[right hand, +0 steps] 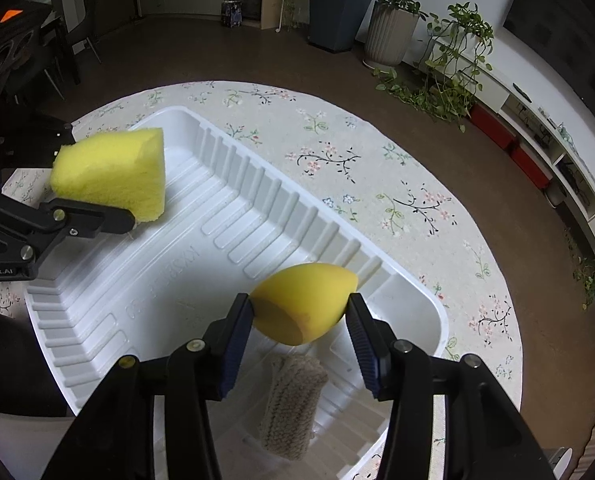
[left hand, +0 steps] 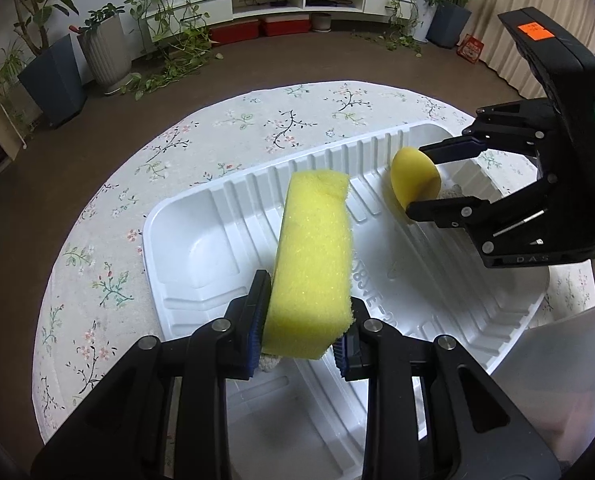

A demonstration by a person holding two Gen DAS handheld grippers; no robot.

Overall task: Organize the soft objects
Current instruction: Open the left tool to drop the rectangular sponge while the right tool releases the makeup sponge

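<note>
Here, sponge [left hand: 313, 264] lengthwise in clamped left gripper [left hand: 303, 334]; right gripper [right hand: 301, 322] around egg-shaped sponge [right hand: 303, 308], tip away.

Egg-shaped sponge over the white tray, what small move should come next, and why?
Probably open the right hand-held gripper and let the egg-shaped sponge drop: it hangs just above the white tray, beside a knitted cloth already lying there.

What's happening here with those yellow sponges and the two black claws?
A person is sorting soft things into a white tray using two hand-held grippers. The left gripper clamps a rectangular yellow sponge over the tray. The right gripper has an egg-shaped sponge between its fingers, above a knitted cloth already lying inside.
</note>
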